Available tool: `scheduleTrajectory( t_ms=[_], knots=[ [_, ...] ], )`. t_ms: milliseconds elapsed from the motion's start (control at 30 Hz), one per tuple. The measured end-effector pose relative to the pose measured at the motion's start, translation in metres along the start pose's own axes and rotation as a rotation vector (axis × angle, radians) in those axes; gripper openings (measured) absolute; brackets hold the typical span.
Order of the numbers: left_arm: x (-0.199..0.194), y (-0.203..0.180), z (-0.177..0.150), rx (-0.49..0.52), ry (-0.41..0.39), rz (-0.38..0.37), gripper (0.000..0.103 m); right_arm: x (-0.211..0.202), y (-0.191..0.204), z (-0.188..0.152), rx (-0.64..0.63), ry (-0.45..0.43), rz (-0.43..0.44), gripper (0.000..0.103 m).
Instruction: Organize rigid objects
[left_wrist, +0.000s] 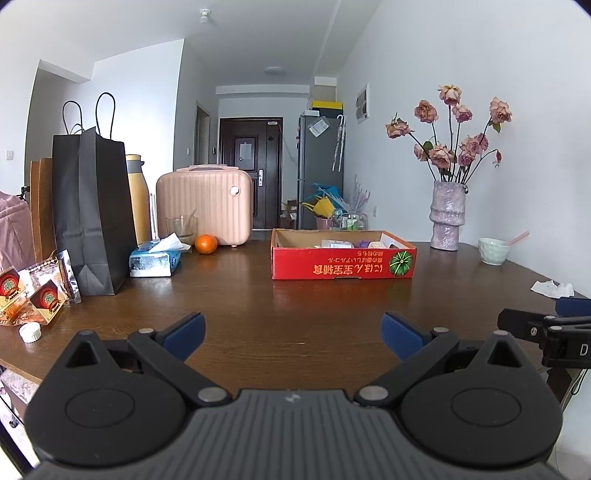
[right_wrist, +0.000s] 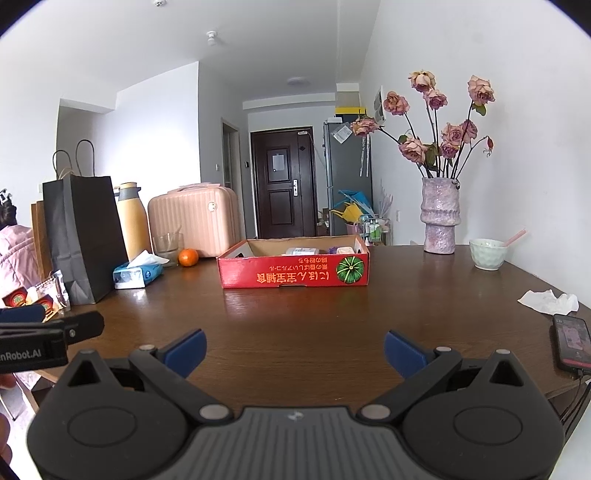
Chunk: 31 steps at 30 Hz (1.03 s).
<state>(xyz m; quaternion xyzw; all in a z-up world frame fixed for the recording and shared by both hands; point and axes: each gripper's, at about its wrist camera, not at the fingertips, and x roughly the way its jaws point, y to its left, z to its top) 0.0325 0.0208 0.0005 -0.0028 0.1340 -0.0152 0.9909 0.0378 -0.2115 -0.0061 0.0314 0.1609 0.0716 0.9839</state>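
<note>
A red cardboard box (left_wrist: 343, 264) with several small items inside sits mid-table; it also shows in the right wrist view (right_wrist: 293, 271). My left gripper (left_wrist: 293, 334) is open and empty, low over the near part of the dark wood table (left_wrist: 258, 302), well short of the box. My right gripper (right_wrist: 293, 350) is open and empty, also short of the box. Each gripper shows at the other view's edge: the right gripper (left_wrist: 546, 325) and the left gripper (right_wrist: 48, 332).
On the left stand a black paper bag (left_wrist: 88, 214), tissue pack (left_wrist: 155, 258), orange (left_wrist: 205, 244), glass (left_wrist: 181, 229), pink case (left_wrist: 205, 205), snack packets (left_wrist: 33, 291) and white cap (left_wrist: 29, 332). On the right: flower vase (left_wrist: 447, 218), bowl (left_wrist: 493, 251), crumpled tissue (right_wrist: 550, 301), phone (right_wrist: 574, 343).
</note>
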Motion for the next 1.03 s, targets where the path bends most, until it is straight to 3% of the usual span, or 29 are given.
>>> scheduleTrajectory(
  t_ms=[233,867,1033],
  knots=[
    [-0.0017,-0.0014,-0.0053,0.005,-0.023,0.017,0.103,0.0004,0.0039,-0.0014,-0.012,0.003,0.016,0.103],
    [0.0023,-0.0045,-0.0033,0.015,0.014,0.014,0.103,0.005,-0.0003,-0.0044,0.008,0.02,0.024,0.103],
    [0.0059,-0.0038,-0.0038,0.0,0.012,-0.012,0.103,0.0095,-0.0003,-0.0068,0.015,0.035,0.025,0.103]
  ],
)
